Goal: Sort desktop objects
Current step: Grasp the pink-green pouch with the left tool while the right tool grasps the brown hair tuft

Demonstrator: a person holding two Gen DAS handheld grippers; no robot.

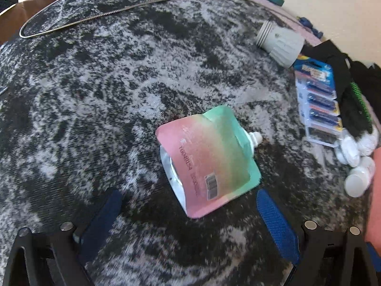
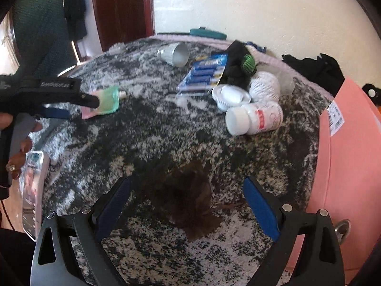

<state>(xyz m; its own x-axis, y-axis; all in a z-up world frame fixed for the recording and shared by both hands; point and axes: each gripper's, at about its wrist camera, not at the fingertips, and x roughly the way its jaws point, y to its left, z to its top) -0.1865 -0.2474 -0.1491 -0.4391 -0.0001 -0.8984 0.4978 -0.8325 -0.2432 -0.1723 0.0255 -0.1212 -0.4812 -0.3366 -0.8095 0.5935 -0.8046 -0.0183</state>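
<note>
The pouch (image 1: 208, 159) lies flat on the table (image 1: 95, 95), just ahead of the left gripper (image 1: 188, 205), between its wide-open, empty fingers (image 1: 276, 221). The right gripper (image 2: 188, 205) is also spread wide, holding nothing.

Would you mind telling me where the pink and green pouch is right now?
The pouch lies flat on the mottled cloth, centred in the left wrist view just ahead of the open left gripper, with the battery pack to its right.

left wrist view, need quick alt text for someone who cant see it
The left gripper hangs open over a pink and green spouted pouch lying flat on a black and grey mottled cloth. To the right lie a battery pack and white bottles.
</note>
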